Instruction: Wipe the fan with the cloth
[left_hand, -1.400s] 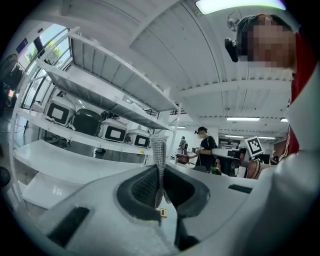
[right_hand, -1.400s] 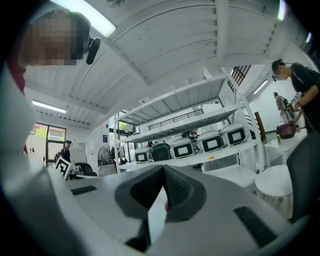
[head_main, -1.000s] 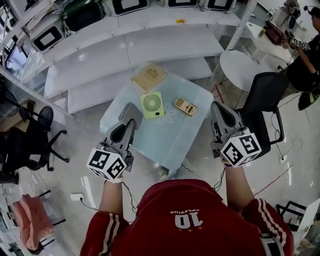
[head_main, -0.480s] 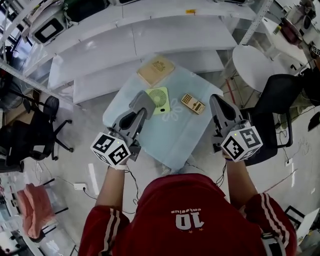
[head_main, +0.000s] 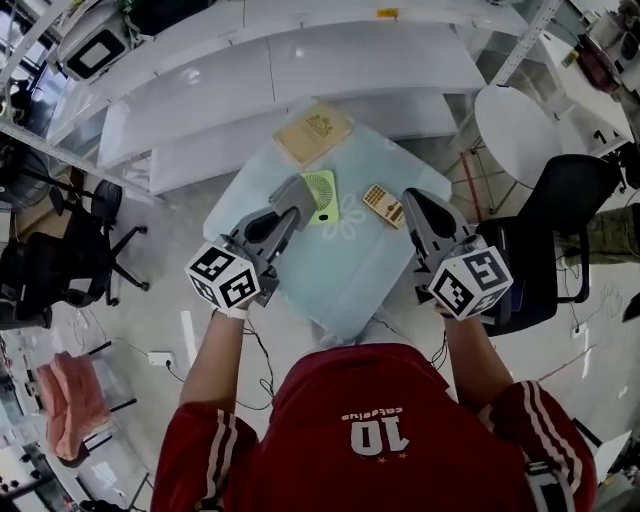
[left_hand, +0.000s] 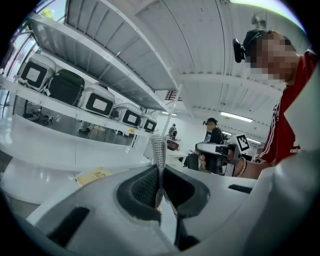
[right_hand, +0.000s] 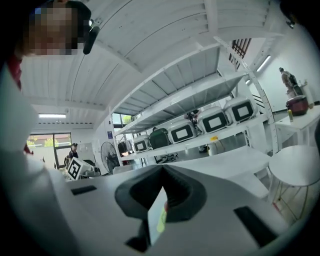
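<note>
Two closed, empty grippers have come forward past the desk's near edge in the last second. The left gripper (head_main: 300, 192) now overlaps the fan's near-left side in the head view, and the right gripper (head_main: 410, 198) ends just short of the calculator. Nothing on the desk has shifted and neither gripper carries a cloth, so I judge wiping has not begun. The desk (head_main: 350, 270) is smooth and pale blue with a faint flower print. The fan (head_main: 325, 192), a small lime-green rounded square with a round slatted grille, lies flat near the middle. Toward the right edge lies a tan keyed calculator (head_main: 381, 205). At the far corner lies a flat tan square (head_main: 313, 131), perhaps the folded cloth.
</note>
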